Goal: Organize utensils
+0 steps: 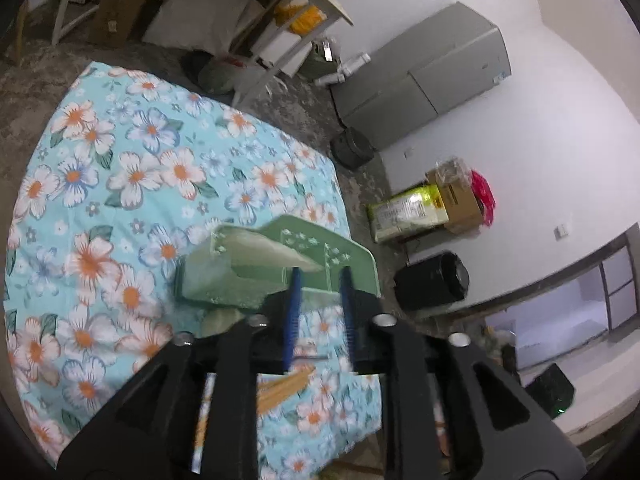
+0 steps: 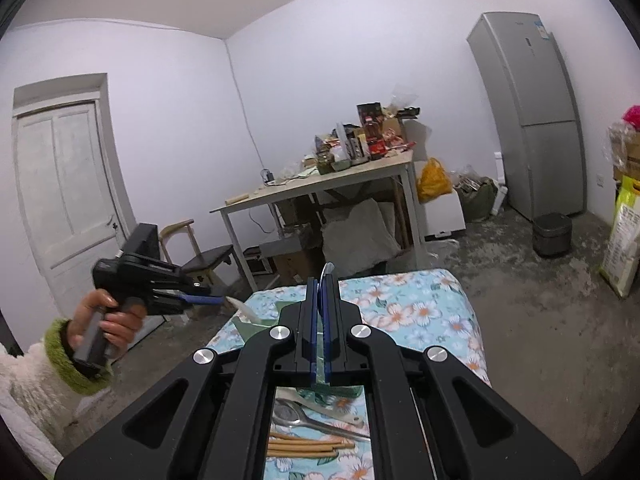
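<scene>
A green utensil holder [image 1: 256,268] stands on the floral tablecloth [image 1: 120,168], just in front of my left gripper [image 1: 320,276], which is open and empty above it. My right gripper [image 2: 323,280] is shut on a thin pale utensil whose rounded tip [image 2: 328,268] pokes out between the blue pads. Under the right gripper lie a metal spoon [image 2: 304,418], a pale utensil [image 2: 320,404] and several wooden chopsticks [image 2: 308,446]. The chopsticks also show in the left wrist view [image 1: 284,392]. The left gripper [image 2: 224,300] also shows in the right wrist view, above the holder [image 2: 256,322].
The table with the cloth [image 2: 420,312] stands on a rough concrete floor. Behind it are a cluttered white table [image 2: 320,184], a chair [image 2: 200,256], a grey fridge [image 2: 528,120], a dark bin [image 2: 552,234] and boxes and bags [image 1: 432,204] by the wall.
</scene>
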`<state>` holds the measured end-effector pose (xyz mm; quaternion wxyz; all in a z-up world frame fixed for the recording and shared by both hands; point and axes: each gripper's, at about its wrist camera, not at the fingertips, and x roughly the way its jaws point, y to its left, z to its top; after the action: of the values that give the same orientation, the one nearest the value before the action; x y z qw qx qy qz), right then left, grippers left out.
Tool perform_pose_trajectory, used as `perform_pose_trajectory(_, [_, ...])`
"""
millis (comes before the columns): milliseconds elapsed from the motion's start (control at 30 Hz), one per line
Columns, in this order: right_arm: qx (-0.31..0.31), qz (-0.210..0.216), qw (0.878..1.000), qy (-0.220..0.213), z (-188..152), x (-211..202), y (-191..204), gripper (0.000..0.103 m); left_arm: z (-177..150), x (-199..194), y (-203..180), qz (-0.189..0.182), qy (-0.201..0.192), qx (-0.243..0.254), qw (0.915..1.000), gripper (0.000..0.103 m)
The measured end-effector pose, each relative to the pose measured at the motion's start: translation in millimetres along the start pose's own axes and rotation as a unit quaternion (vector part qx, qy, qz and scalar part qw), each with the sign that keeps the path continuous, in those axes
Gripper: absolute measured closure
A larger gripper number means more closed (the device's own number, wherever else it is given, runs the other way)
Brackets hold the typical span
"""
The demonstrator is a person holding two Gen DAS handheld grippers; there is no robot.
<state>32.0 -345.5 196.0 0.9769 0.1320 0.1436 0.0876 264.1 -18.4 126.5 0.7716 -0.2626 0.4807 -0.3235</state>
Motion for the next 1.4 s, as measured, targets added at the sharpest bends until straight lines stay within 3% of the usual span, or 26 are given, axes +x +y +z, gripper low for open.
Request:
perform_pose_trajectory(133, [0.005,0.029,1.000,-0.007,14,9,1,0.101,-4,-11,-5,0.029,-0.066,0.028,0.9970,0.071])
perform_pose_trajectory(267, [0.011,0.069,0.997,-0.022,37,25,2,0.101,-20,-39,-15,0.057,-0.149,0.076,0.9843,0.057])
perform_pose_trajectory(400, [0.010,0.098,0.994,-0.036,55,44,7,0.101,-40,-57,-16,0.083,-0.187,0.102,0.9734,0.048])
perform_pose_trajectory(533, [0.010,0.125,0.991,-0.037,64,69,12,0.101,-60,-61,-6,0.114,-0.190,0.103,0.9697,0.041])
perform_pose_trajectory(733, [0.001,0.132,0.991,0.007,49,118,16,0.101,-95,-57,18,0.141,-0.178,0.098,0.9691,0.031])
perform_pose_trajectory(933, [-0.015,0.111,0.992,0.051,28,153,14,0.101,-122,-49,43,0.157,-0.148,0.078,0.9733,0.030])
perform_pose_trajectory(1267, [-0.023,0.068,0.989,0.127,-6,191,11,0.098,-132,-43,56,0.156,-0.138,0.063,0.9760,0.030])
perform_pose_trajectory(1300, [-0.028,0.064,0.990,0.126,-6,189,12,0.097,-132,-42,56,0.154,-0.137,0.062,0.9765,0.030])
perform_pose_trajectory(1367, [-0.036,0.054,0.990,0.121,-5,185,15,0.082,-132,-41,56,0.151,-0.136,0.062,0.9770,0.029])
perform_pose_trajectory(1400, [-0.039,0.050,0.991,0.114,-3,182,16,0.070,-130,-40,57,0.151,-0.136,0.063,0.9770,0.029])
